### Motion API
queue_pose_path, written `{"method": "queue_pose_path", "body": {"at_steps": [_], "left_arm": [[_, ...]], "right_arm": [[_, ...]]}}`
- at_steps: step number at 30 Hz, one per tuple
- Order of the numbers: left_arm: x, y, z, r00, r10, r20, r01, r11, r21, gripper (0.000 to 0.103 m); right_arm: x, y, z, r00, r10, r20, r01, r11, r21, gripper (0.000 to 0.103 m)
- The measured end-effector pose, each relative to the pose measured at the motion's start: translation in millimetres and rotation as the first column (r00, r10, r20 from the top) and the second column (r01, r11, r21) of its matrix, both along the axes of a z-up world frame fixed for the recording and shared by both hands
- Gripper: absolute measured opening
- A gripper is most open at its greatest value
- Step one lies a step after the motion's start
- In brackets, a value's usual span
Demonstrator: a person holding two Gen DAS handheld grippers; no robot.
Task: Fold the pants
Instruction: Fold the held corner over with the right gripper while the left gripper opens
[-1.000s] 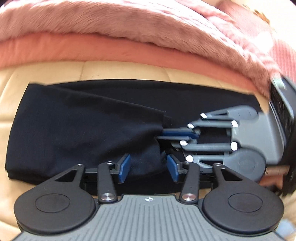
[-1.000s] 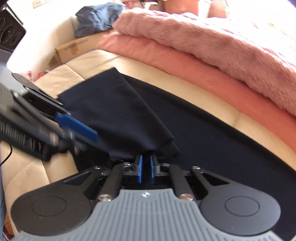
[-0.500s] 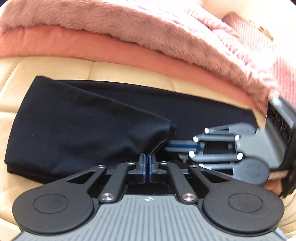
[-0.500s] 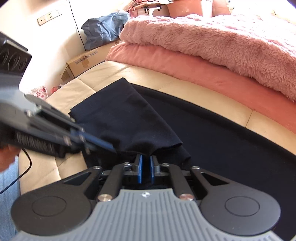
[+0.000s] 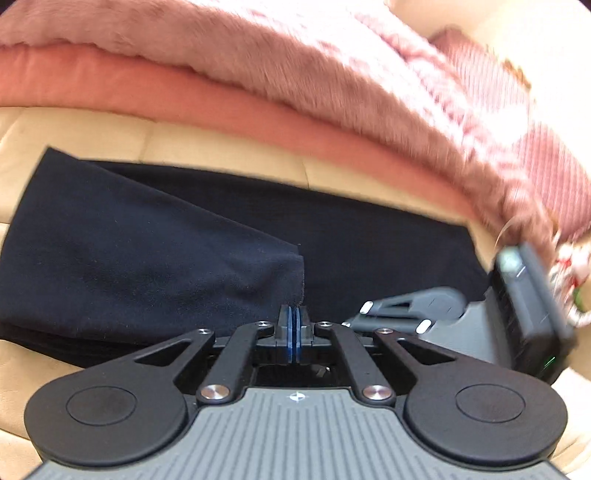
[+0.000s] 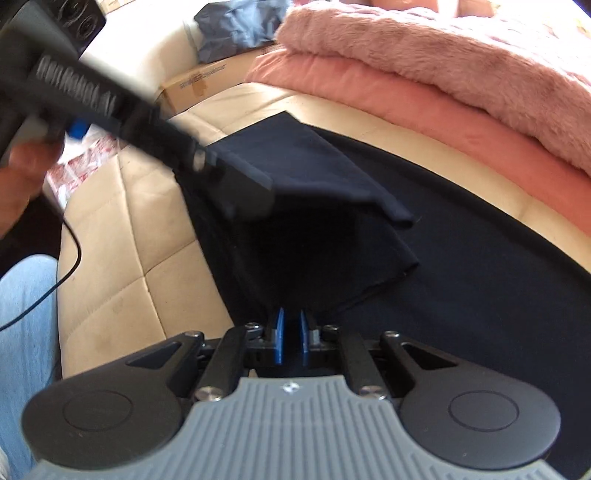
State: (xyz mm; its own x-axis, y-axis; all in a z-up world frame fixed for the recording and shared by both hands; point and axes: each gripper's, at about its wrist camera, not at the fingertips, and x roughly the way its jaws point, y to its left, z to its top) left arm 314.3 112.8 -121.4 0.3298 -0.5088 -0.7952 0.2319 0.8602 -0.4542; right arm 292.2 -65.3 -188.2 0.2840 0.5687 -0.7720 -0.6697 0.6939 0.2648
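Dark navy pants (image 5: 140, 258) lie folded on the beige cushioned surface (image 5: 221, 147). My left gripper (image 5: 294, 314) is shut on the end of the upper layer, its blue pads pressed together on the cloth. In the right wrist view the left gripper (image 6: 255, 192) holds that layer raised off the pants (image 6: 461, 277) below. My right gripper (image 6: 291, 325) is shut on a lower edge of the pants, with dark cloth between its blue pads. Its grey body (image 5: 454, 321) shows at the right of the left wrist view, fingertips hidden.
A fluffy pink blanket (image 6: 443, 62) on a salmon quilt (image 6: 424, 118) runs along the far side. A cardboard box (image 6: 207, 85) with blue clothes (image 6: 236, 26) stands beyond the surface. A person's hand (image 6: 18, 177), a denim-clad leg (image 6: 22, 350) and a thin cable (image 6: 66, 258) are at the left.
The left gripper's jaws have shut on the end of the upper pants layer and raised it a little. The right gripper stays shut on the cloth.
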Motion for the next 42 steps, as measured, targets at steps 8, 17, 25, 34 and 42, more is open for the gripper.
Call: {"method": "queue_pose_path", "body": {"at_steps": [8,17,25,34,42], "left_arm": [[-5,-7,-42,0.996,0.019,-0.086,-0.017,1.0,0.015,0.001],[-6,12,-23,0.998,0.065,0.01,-0.065,0.998,0.004,0.029],[3,35,-45,0.989,0.151,-0.01,-0.148,0.982,0.116,0.027],[4,39,-51,0.987,0.159,-0.008,-0.157,0.981,0.114,0.024],[-12,53,-19,0.963,0.248,0.106,-0.259,0.961,0.098,0.024]], "right_arm": [[3,-38,-4,0.962,-0.223,-0.157,0.238,0.967,0.09,0.008],[18,-70,-29,0.725,-0.411,-0.553,0.625,0.731,0.276,0.039],[26,-60,-50,0.616,-0.467,-0.634,0.723,0.655,0.219,0.021],[34,-51,-58,0.604,-0.465,-0.647,0.739,0.631,0.236,0.003],[37,-41,-11,0.698,-0.477,-0.534,0.669,0.701,0.248,0.0]]}}
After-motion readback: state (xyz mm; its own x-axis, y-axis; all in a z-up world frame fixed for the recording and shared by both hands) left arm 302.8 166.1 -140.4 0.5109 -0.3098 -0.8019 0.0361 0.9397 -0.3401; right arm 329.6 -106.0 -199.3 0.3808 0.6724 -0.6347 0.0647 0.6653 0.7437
